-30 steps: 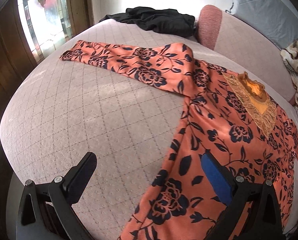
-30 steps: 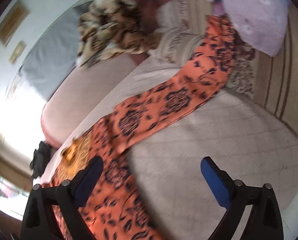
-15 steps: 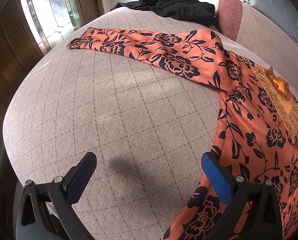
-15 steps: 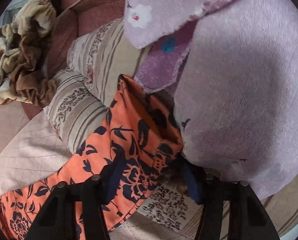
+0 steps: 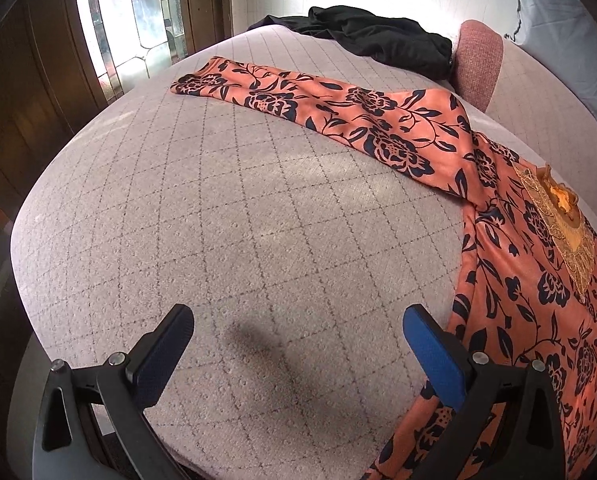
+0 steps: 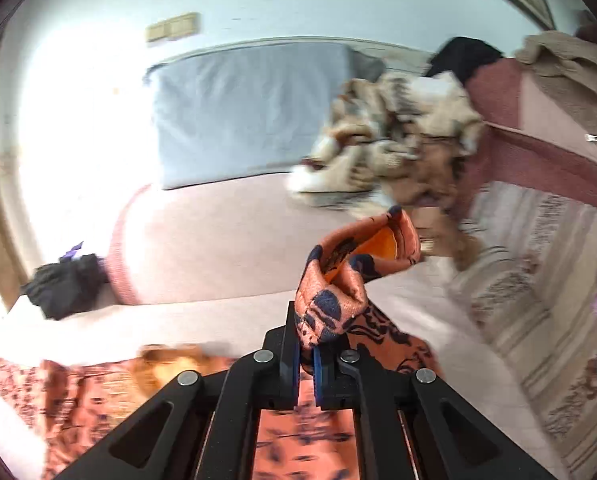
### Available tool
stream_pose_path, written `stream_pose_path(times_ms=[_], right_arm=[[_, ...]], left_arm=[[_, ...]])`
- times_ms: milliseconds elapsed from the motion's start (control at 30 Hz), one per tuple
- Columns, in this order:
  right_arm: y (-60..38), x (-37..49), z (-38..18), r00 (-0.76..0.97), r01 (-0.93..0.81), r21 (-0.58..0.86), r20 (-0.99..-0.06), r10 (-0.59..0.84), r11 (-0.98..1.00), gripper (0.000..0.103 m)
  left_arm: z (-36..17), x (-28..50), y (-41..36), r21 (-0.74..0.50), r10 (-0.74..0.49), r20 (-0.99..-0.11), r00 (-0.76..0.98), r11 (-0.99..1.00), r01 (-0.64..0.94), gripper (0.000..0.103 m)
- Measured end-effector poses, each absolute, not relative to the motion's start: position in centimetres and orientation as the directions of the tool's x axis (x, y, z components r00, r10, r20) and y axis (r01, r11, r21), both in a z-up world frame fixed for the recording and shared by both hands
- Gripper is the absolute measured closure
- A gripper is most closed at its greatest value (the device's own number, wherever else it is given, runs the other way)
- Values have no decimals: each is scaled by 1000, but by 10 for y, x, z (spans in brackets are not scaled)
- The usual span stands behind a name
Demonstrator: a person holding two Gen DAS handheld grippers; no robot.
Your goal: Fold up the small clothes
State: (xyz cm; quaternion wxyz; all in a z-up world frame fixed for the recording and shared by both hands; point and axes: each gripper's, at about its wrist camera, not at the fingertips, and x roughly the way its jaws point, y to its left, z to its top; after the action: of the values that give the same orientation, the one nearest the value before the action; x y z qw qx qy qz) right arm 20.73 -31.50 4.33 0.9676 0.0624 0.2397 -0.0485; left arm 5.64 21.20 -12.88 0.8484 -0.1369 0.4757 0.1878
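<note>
At the far left of the left wrist view, a leaded glass window [image 5: 134,24] is letting light fall onto the quilted bedcover [image 5: 226,216], and the left gripper [image 5: 298,340] is hanging over a bare stretch of that cover with its jaws standing wide and nothing between them. Further right, the orange floral top [image 5: 538,288] is lying flat, one sleeve [image 5: 322,100] reaching out toward the window and a gold embroidered neckline [image 5: 566,232] showing near the right edge; a black garment [image 5: 378,38] is sitting crumpled behind it. In the right wrist view, the right gripper [image 6: 305,354] is pinching the cuff of the other sleeve [image 6: 338,280] tight between its pads, lifting it clear of the bed, while a mottled brown blanket [image 6: 394,144] is lying heaped beyond it on the right.
</note>
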Motion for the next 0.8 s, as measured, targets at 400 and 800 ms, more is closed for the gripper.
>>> stream_pose_path(times_ms=[400, 800], right_arm=[[-115, 231, -140, 500, -160, 388, -761, 413, 908, 9], [-209, 265, -150, 488, -35, 518, -738, 467, 855, 5]], left_arm=[[-114, 47, 246, -90, 189, -833, 521, 882, -463, 0], [-93, 133, 320, -458, -56, -733, 678, 778, -431, 0]])
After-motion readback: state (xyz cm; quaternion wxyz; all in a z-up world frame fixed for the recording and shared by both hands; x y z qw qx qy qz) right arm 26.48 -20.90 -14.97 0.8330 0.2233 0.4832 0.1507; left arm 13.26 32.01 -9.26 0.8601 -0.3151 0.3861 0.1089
